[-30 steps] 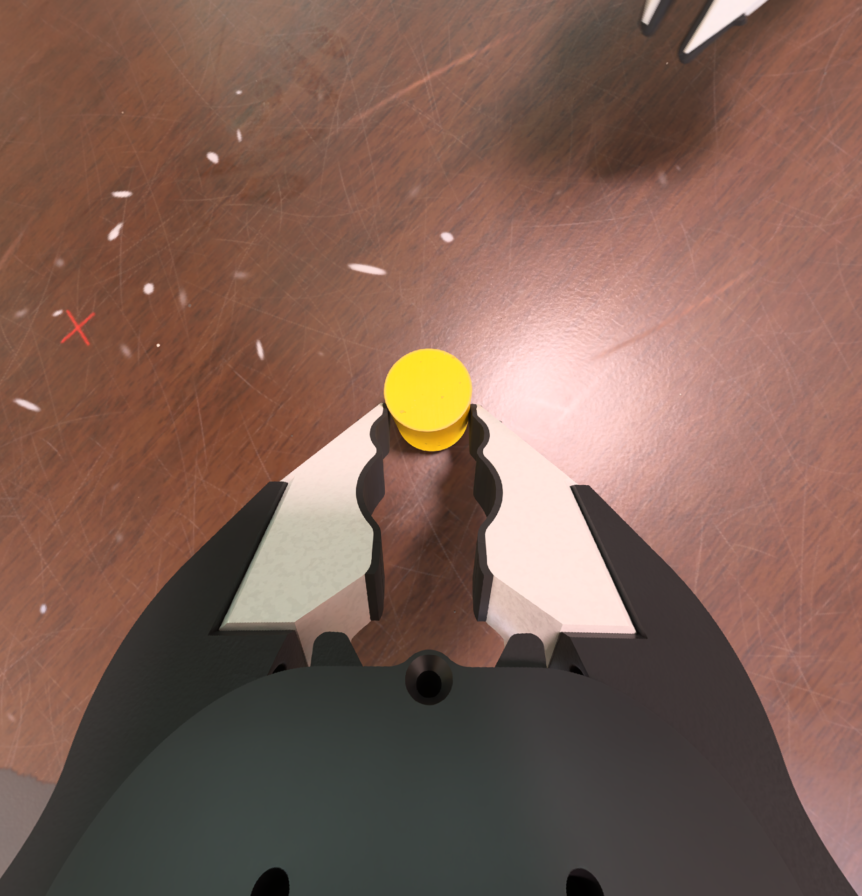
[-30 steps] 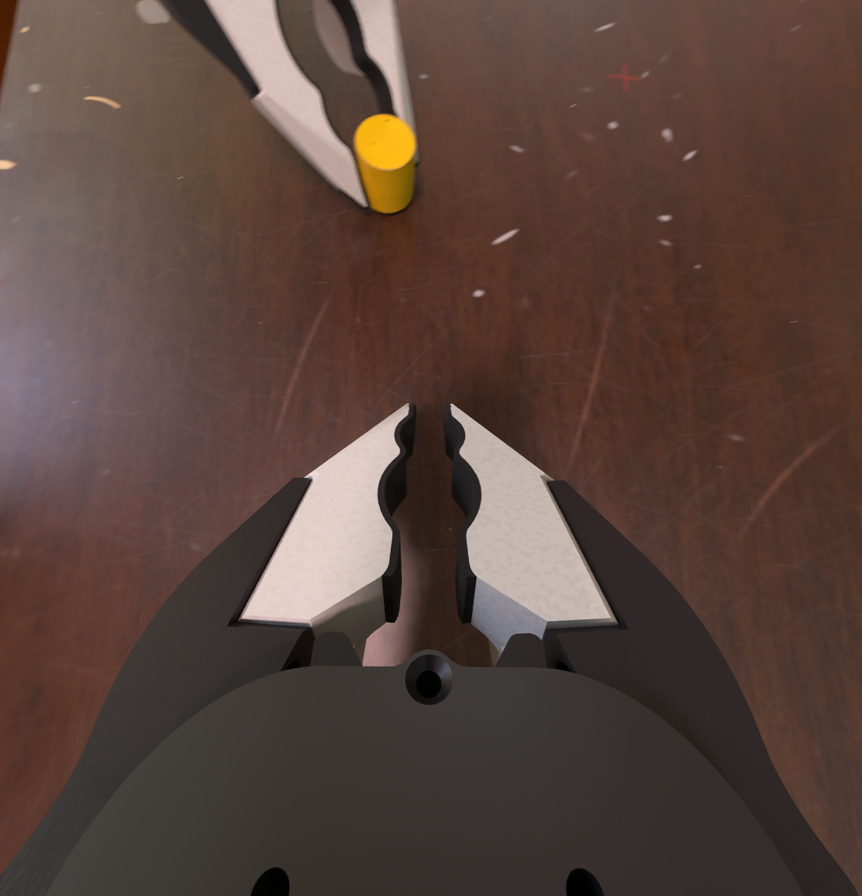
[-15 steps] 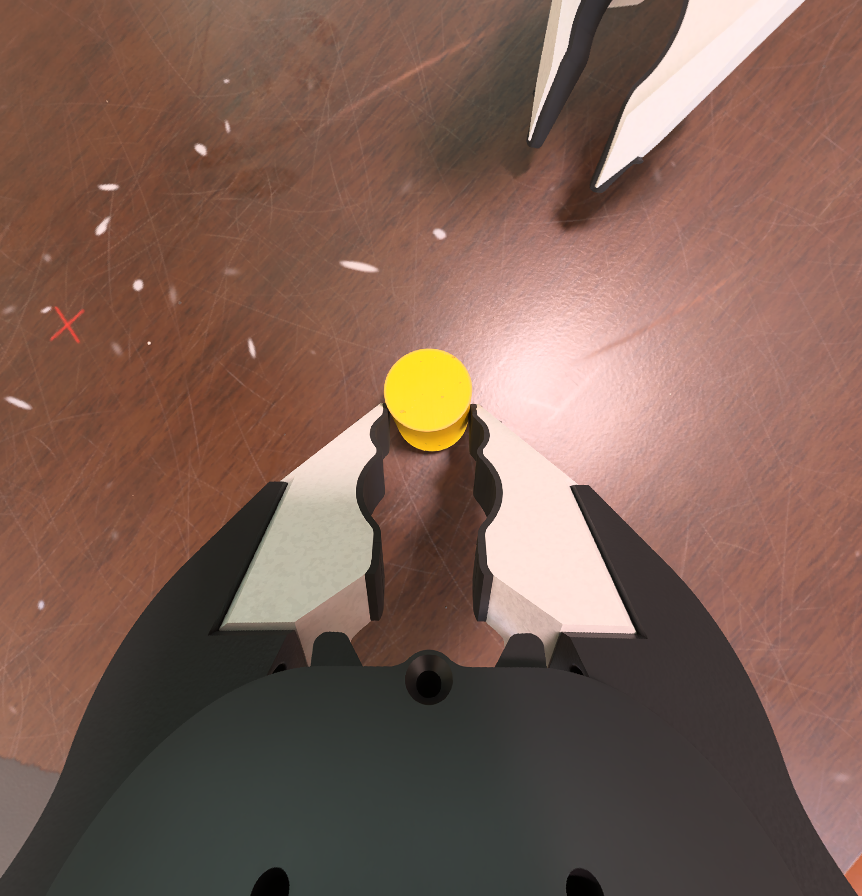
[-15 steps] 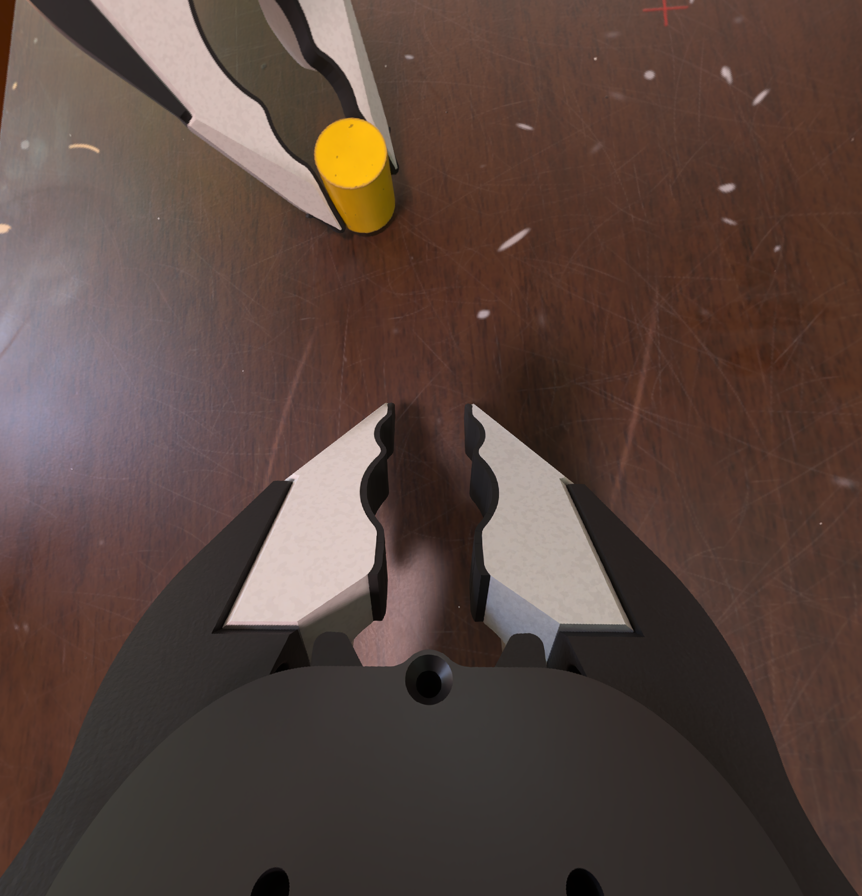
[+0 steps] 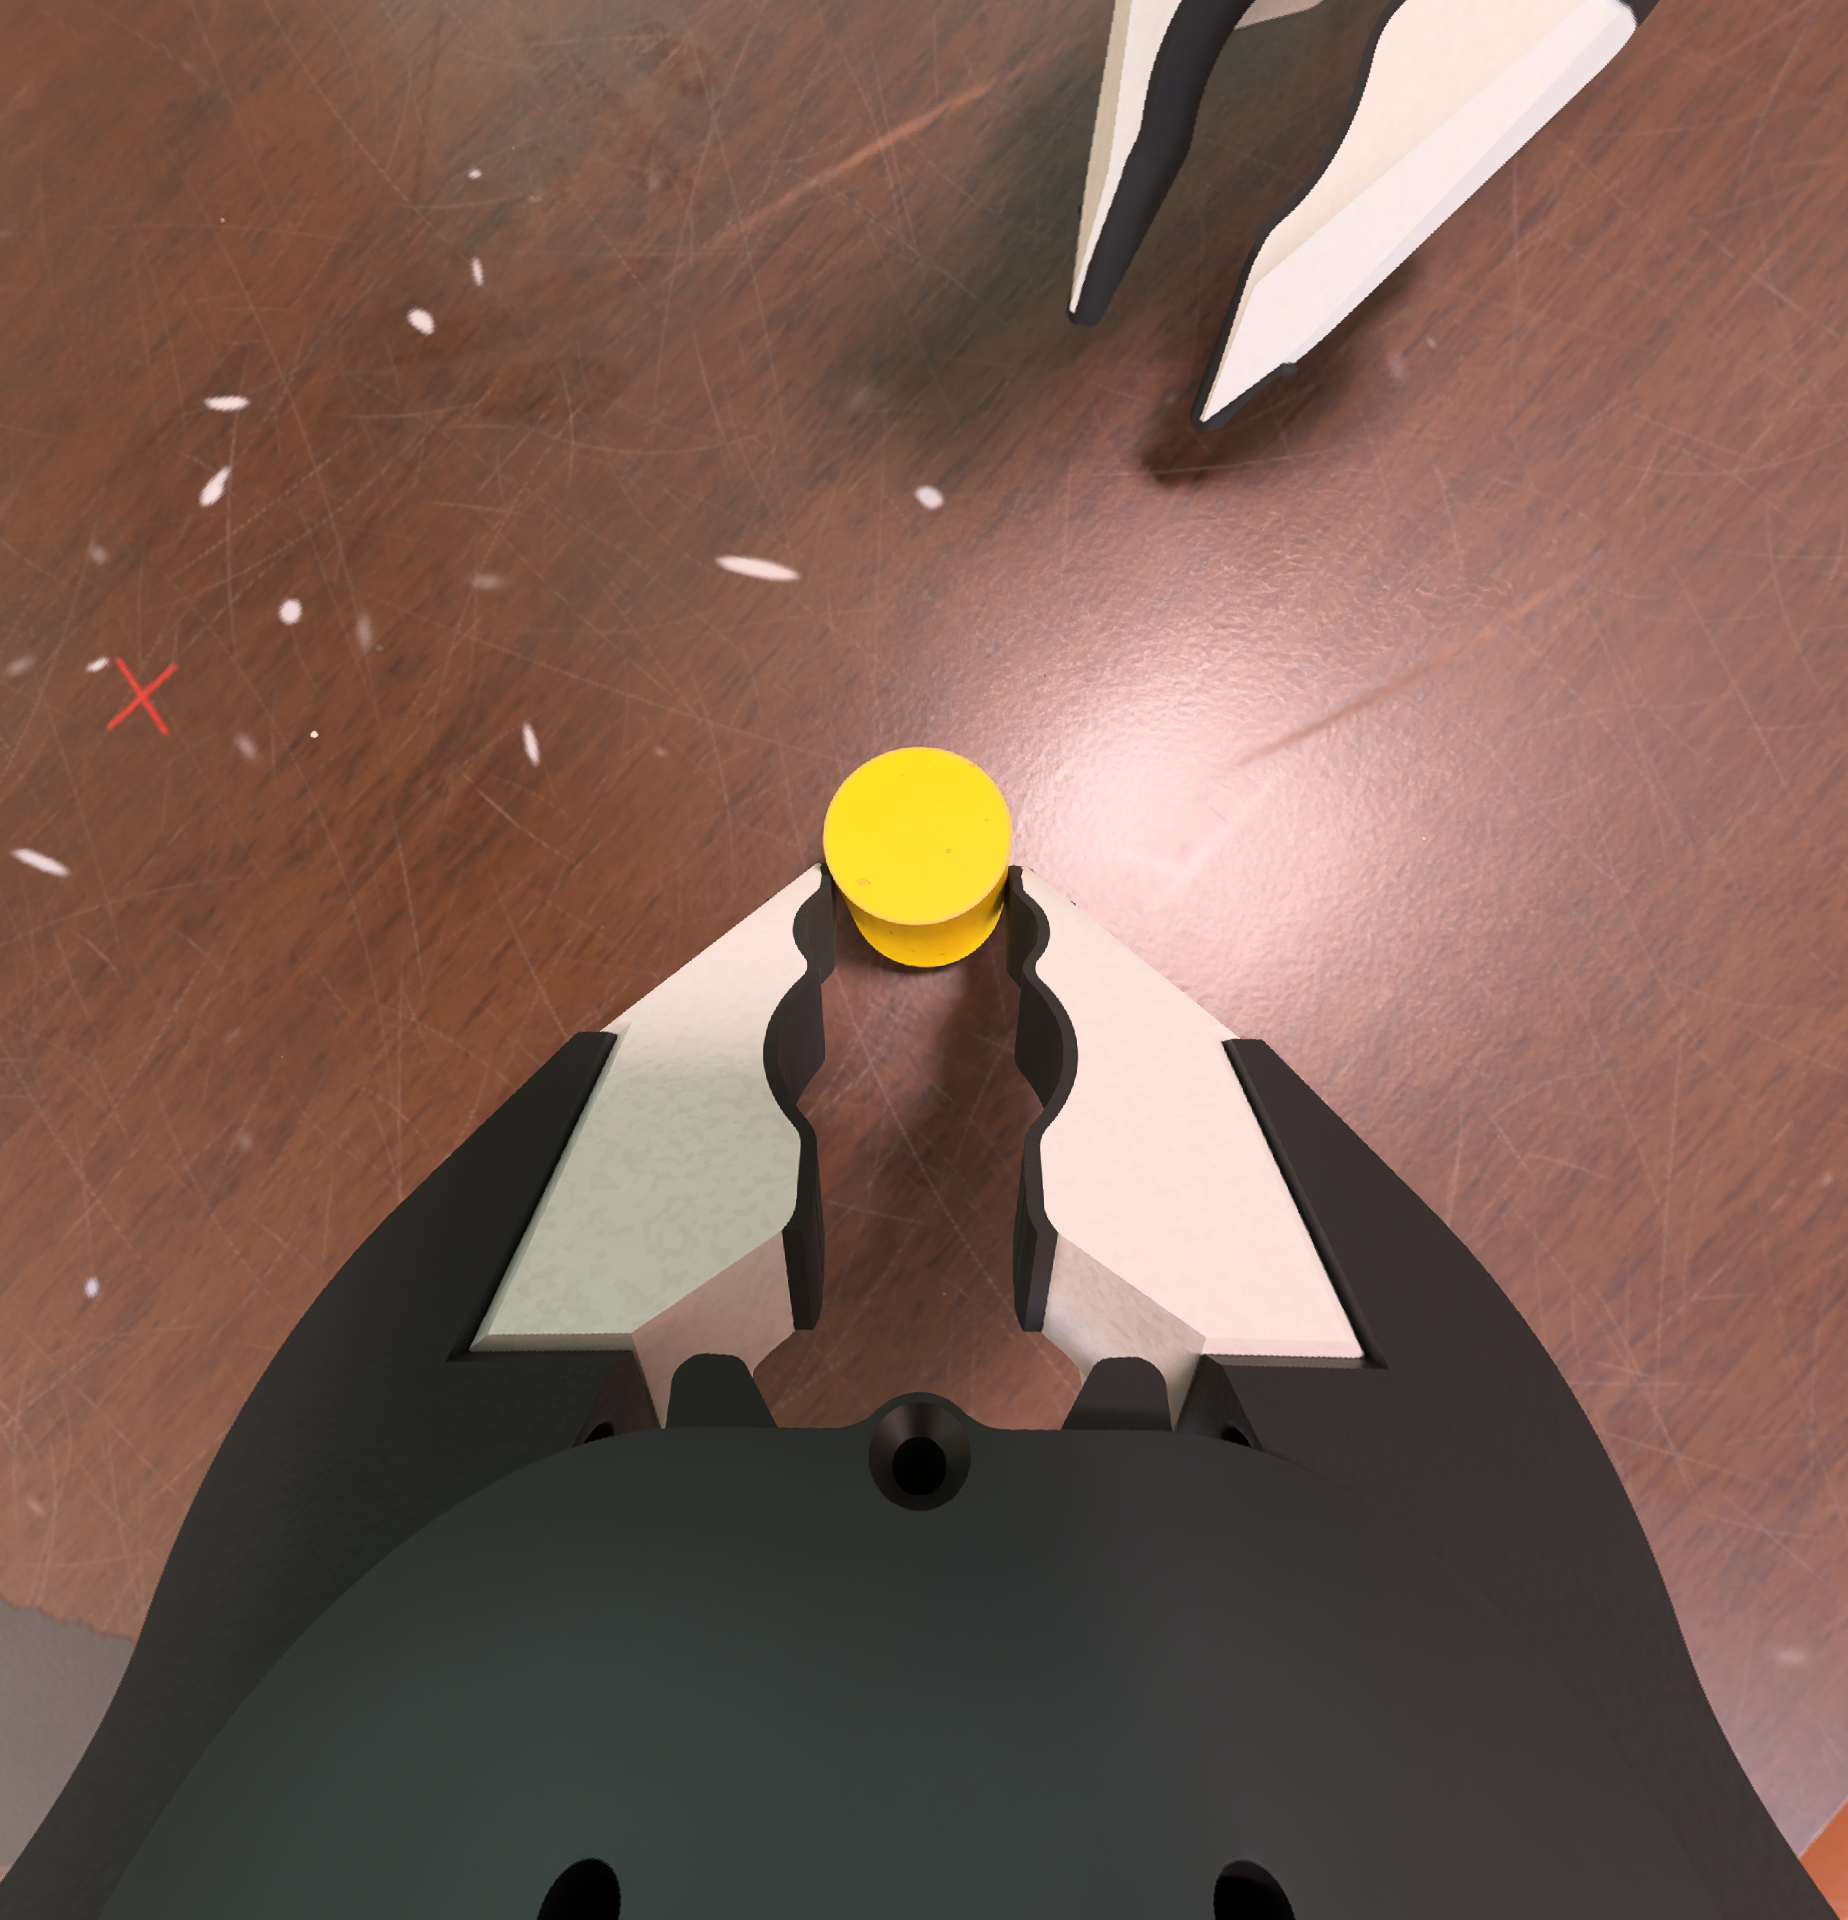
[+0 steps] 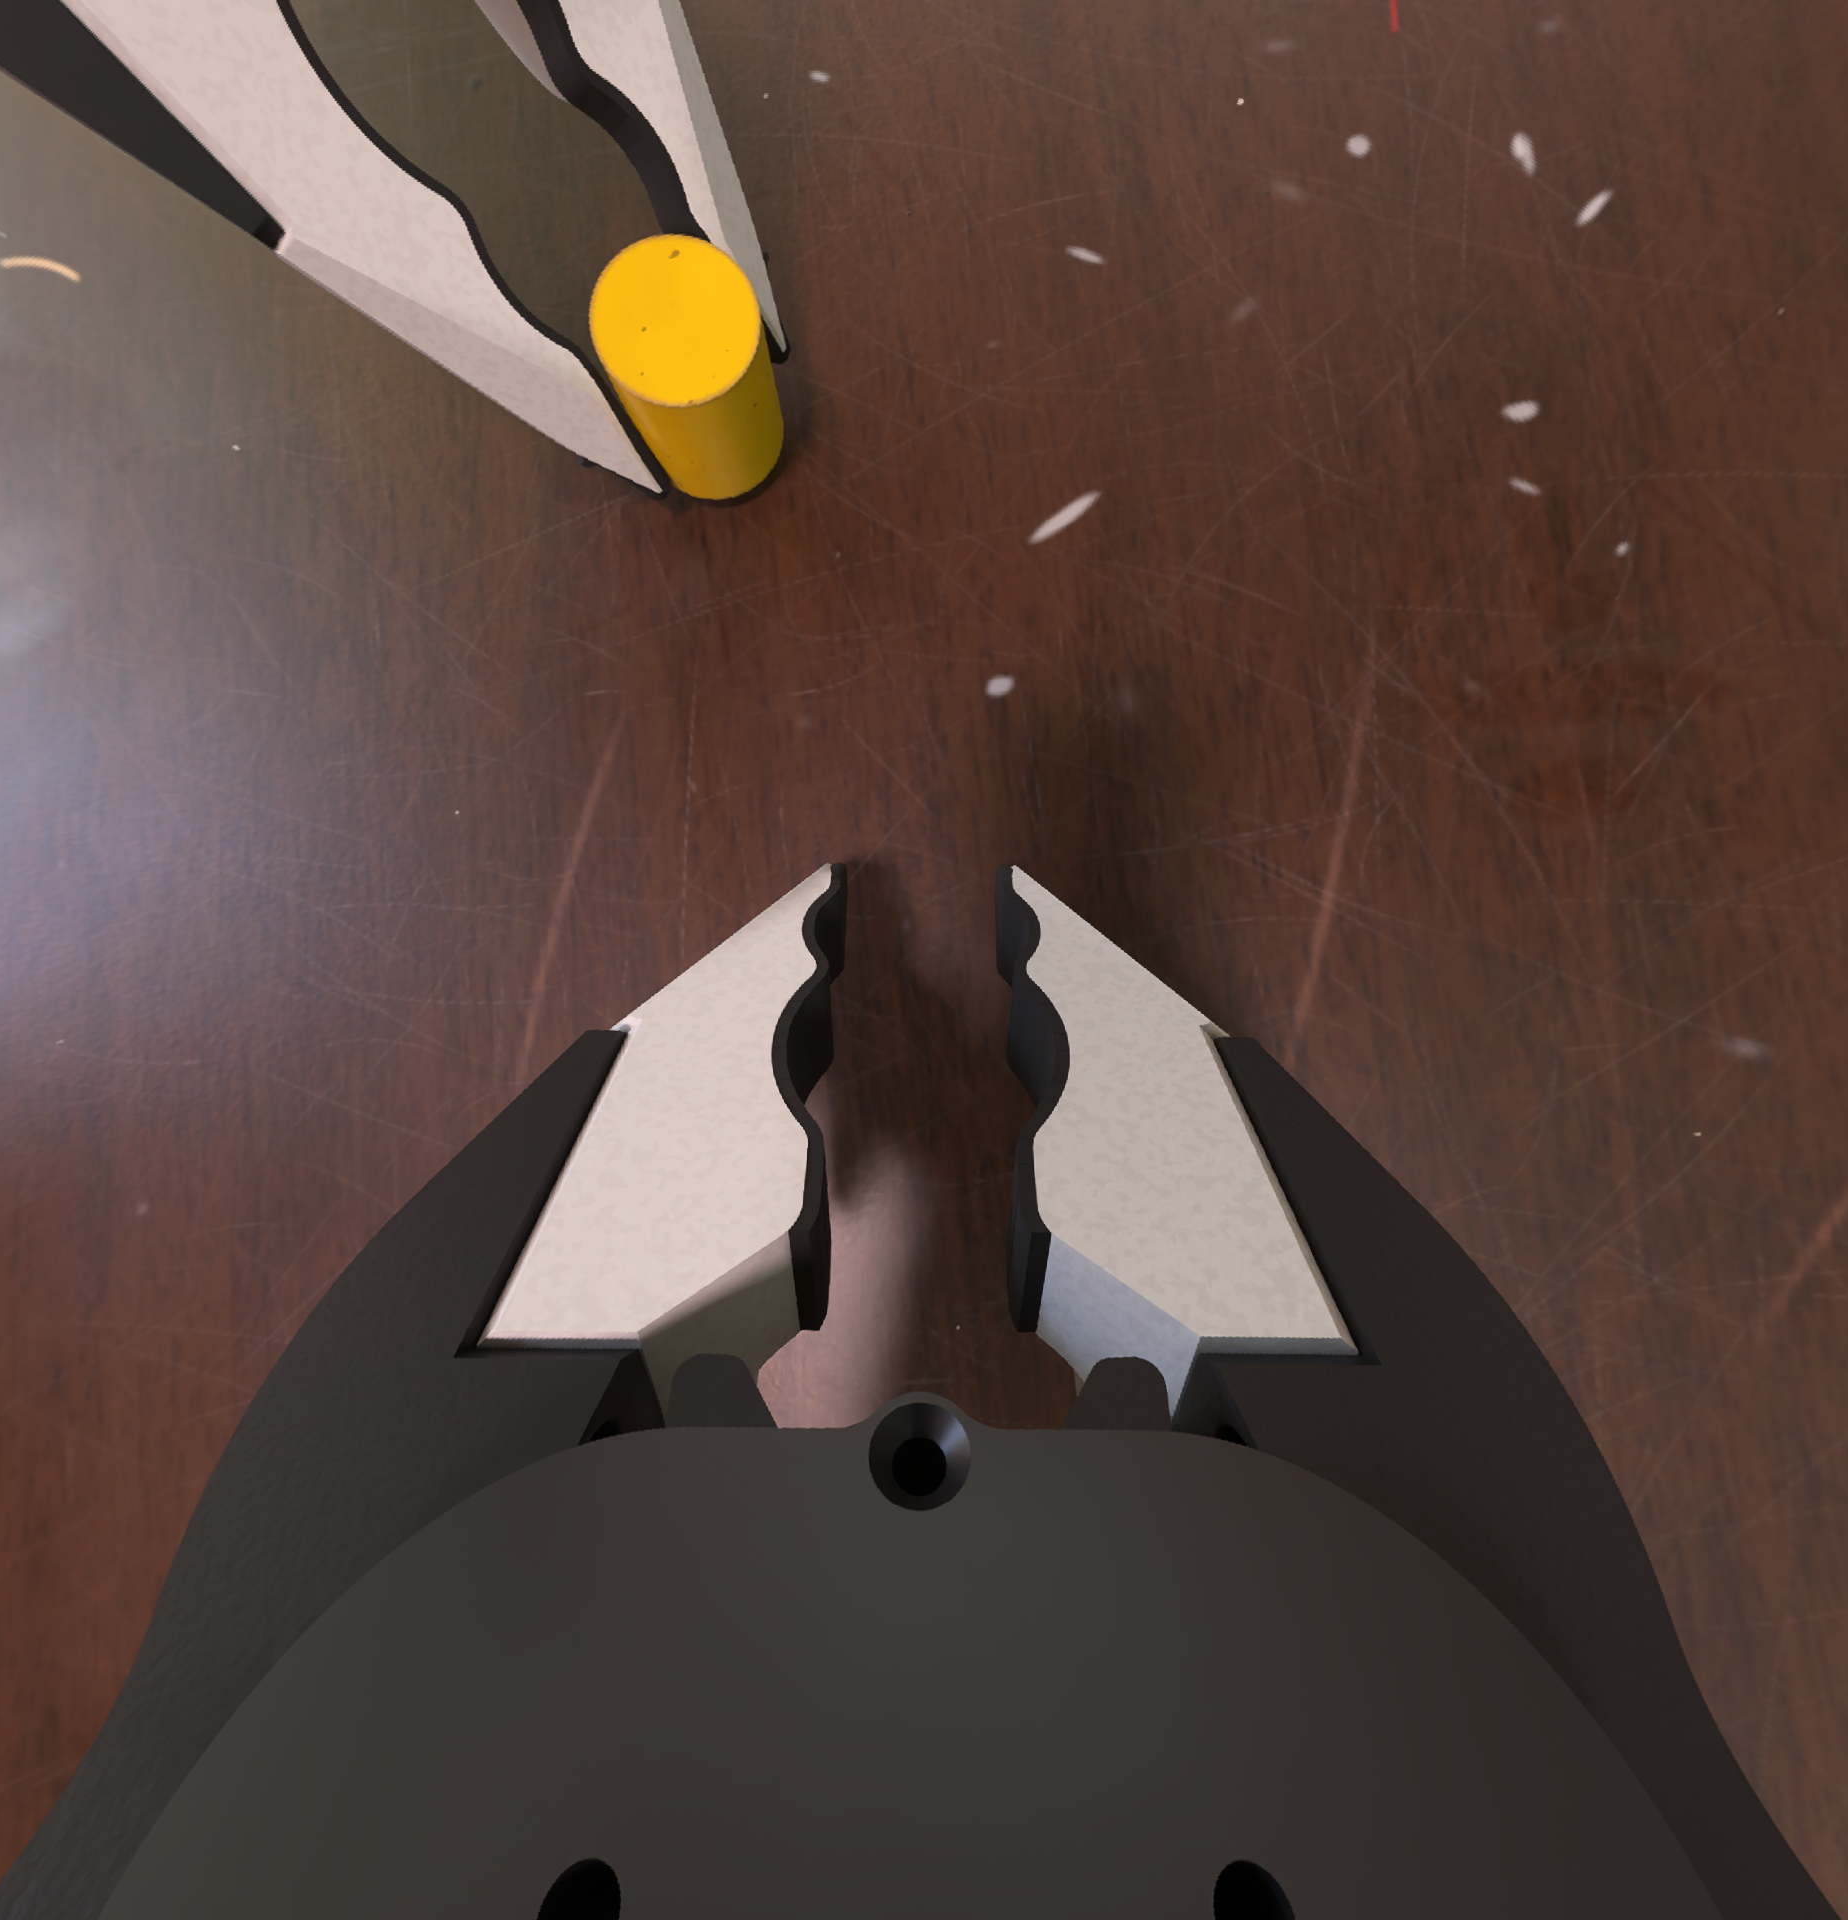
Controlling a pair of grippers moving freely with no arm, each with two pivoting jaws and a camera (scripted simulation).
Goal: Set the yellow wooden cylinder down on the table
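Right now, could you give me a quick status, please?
Left gripper shut on yellow cylinder, upright, base at the table. Right gripper open, empty, apart. Nothing in the way.

Left wrist view looks steeply down along its own jaws at the scratched brown table [image 5: 1419, 935], close in; right wrist view faces the opposite way, tilted forward. Both share one patch — the yellow wooden cylinder [image 5: 915, 842] [image 6: 691, 364] at the left jaws' tips, well ahead of the right jaws.
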